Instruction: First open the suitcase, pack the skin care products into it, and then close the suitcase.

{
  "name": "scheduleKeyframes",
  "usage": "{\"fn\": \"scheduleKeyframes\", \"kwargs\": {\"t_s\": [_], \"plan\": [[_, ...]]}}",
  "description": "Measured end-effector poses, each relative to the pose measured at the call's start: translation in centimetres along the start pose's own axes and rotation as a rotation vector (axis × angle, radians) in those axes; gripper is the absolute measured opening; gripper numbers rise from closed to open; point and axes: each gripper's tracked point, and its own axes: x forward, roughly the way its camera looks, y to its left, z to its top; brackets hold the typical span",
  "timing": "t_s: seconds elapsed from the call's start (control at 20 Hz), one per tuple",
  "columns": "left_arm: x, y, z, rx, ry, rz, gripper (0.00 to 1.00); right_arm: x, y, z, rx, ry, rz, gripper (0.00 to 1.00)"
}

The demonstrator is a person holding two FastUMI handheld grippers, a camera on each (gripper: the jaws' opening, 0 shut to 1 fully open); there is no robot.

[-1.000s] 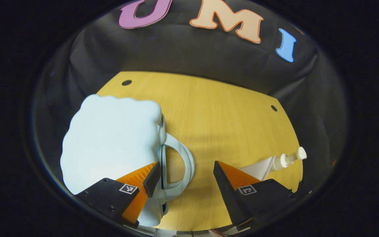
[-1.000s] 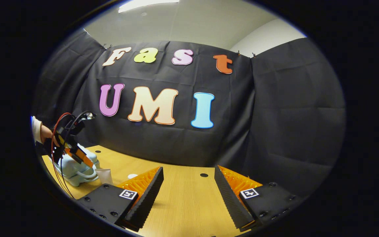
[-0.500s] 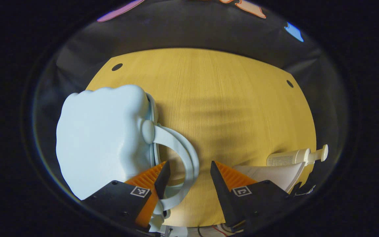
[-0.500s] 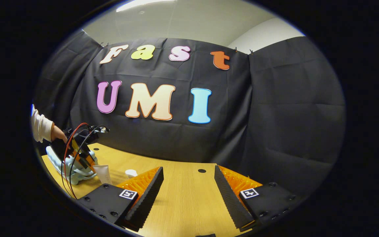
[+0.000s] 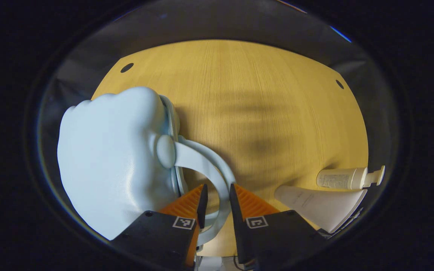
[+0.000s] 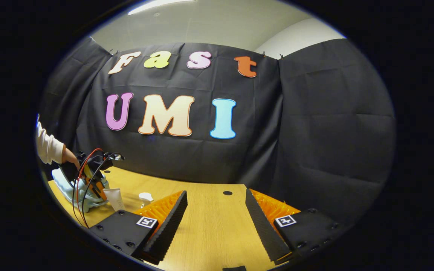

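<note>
On the wooden table (image 5: 262,94): pale blue suitcase (image 5: 107,158), zipped, at nine o'clock; its handle (image 5: 217,180) is straddled by the narrowed left gripper (image 5: 217,197). Tube (image 5: 318,205) and pump bottle (image 5: 347,177) at four o'clock. Right gripper (image 6: 217,214) is held wide apart before the black cloth wall (image 6: 315,131).

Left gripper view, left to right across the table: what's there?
Suitcase → its handle, with the left tool closing around it → tube → pump bottle.
</note>
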Motion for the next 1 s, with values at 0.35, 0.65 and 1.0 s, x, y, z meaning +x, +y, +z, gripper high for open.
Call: {"fn": "scheduleKeyframes", "kwargs": {"t_s": [0.35,0.65,1.0], "plan": [[1.2,-0.9,-0.4,-0.018,0.050,0.010,0.12,-0.1,0.3,0.1,-0.039,0.002,0.009,0.99],[0.0,-1.2,0.5,-0.030,0.009,0.003,0.00,-0.1,0.9,0.2,-0.026,0.001,0.021,0.98],[-4.4,-2.2,2.5,-0.100,-0.117,-0.098,0.00,0.5,2.8,0.4,-0.010,-0.001,0.064,0.98]]}}
